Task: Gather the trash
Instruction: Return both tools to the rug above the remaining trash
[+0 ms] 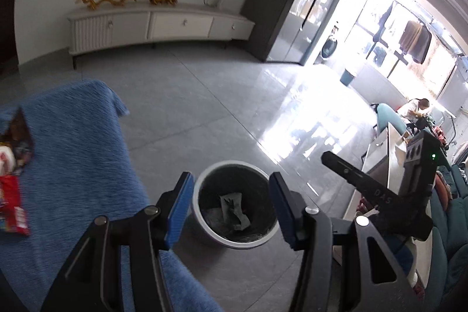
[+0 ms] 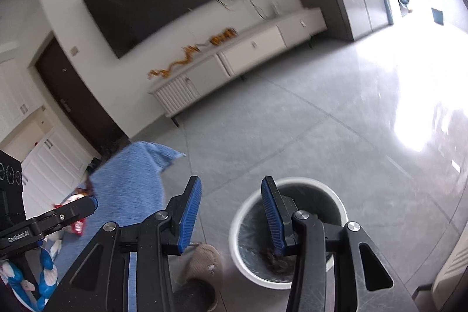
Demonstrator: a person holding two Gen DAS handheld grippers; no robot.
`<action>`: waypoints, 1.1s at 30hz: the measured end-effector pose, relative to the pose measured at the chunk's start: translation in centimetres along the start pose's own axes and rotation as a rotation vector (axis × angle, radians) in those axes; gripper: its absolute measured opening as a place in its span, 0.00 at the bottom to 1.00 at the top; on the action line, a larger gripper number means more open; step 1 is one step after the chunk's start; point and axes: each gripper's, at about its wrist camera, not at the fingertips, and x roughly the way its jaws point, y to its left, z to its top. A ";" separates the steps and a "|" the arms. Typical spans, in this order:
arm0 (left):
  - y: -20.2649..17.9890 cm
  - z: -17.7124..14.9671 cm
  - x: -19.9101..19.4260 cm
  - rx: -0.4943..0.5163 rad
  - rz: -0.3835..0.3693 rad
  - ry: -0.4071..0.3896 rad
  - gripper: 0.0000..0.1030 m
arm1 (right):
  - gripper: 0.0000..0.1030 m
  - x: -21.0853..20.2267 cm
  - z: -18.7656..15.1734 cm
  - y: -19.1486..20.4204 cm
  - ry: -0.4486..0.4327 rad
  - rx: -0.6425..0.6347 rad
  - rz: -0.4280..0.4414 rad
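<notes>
Item one, at nine o'clock in our left wrist view: snack wrappers [image 1: 13,195], red and mixed colours, lying on the blue cloth [image 1: 79,165] that covers the counter.

Item two, at six o'clock: our left hand-held gripper [image 1: 231,209], released, its blue pads wide apart and holding nothing, poised above the bin.

Item three, between those pads: the white trash bin [image 1: 234,241] standing on the grey floor [image 1: 204,95], with a crumpled grey scrap [image 1: 234,208] lying inside it.

Item four, at three o'clock: our right hand-held gripper [image 1: 377,195] seen from the side; from its own camera [image 2: 231,212] we see it released and empty, its right finger over the bin's rim [image 2: 234,227].

Item five, at six o'clock in the right view: a beige slipper [image 2: 204,259] just beside the bin.
</notes>
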 end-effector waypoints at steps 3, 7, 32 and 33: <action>0.5 0.1 -3.5 0.032 0.047 -0.053 0.50 | 0.40 -1.7 0.4 3.1 -0.034 -0.065 0.022; 1.2 -0.3 -8.5 0.079 0.114 -0.116 0.50 | 0.40 -3.6 0.6 7.9 -0.065 -0.164 0.070; 19.7 -12.1 -29.4 -0.152 0.461 -0.297 0.50 | 0.42 -3.8 -2.8 27.7 -0.052 -0.464 0.312; 20.4 -12.3 -29.3 -0.163 0.468 -0.292 0.50 | 0.42 -3.3 -3.0 27.8 -0.039 -0.464 0.320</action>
